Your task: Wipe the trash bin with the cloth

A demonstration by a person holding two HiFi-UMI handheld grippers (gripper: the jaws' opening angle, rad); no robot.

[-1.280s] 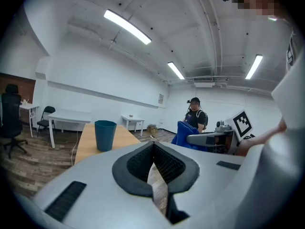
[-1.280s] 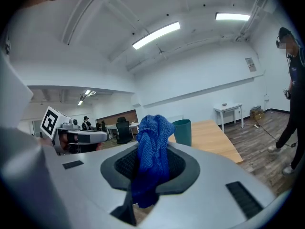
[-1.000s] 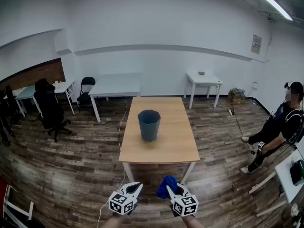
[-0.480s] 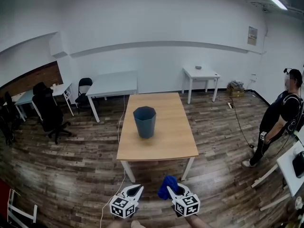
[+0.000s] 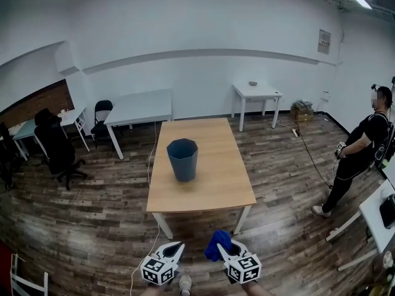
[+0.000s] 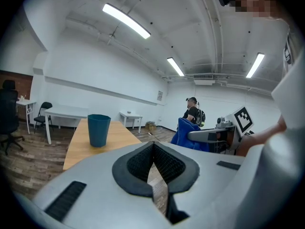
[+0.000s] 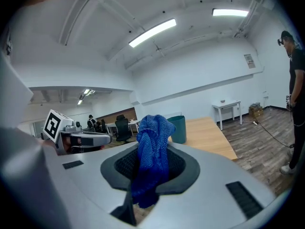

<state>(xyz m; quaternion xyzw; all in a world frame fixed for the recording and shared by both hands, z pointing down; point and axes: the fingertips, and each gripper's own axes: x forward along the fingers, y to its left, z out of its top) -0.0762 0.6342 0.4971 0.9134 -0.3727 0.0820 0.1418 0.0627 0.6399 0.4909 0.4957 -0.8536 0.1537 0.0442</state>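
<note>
Trash bin (image 5: pixel 182 159) stands on the wooden table (image 5: pixel 225 187) at 12 o'clock from the grippers, looking a bit nearer than a second ago, with the right gripper (image 5: pixel 223 249) clamped on the blue cloth (image 5: pixel 216 239) and the left gripper (image 5: pixel 178 246) closed empty.

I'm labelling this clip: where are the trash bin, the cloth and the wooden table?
trash bin (image 5: pixel 183 162), head view, front wall.
cloth (image 7: pixel 152 147), right gripper view, bunched middle.
wooden table (image 5: pixel 223 172), head view, bare top.
</note>
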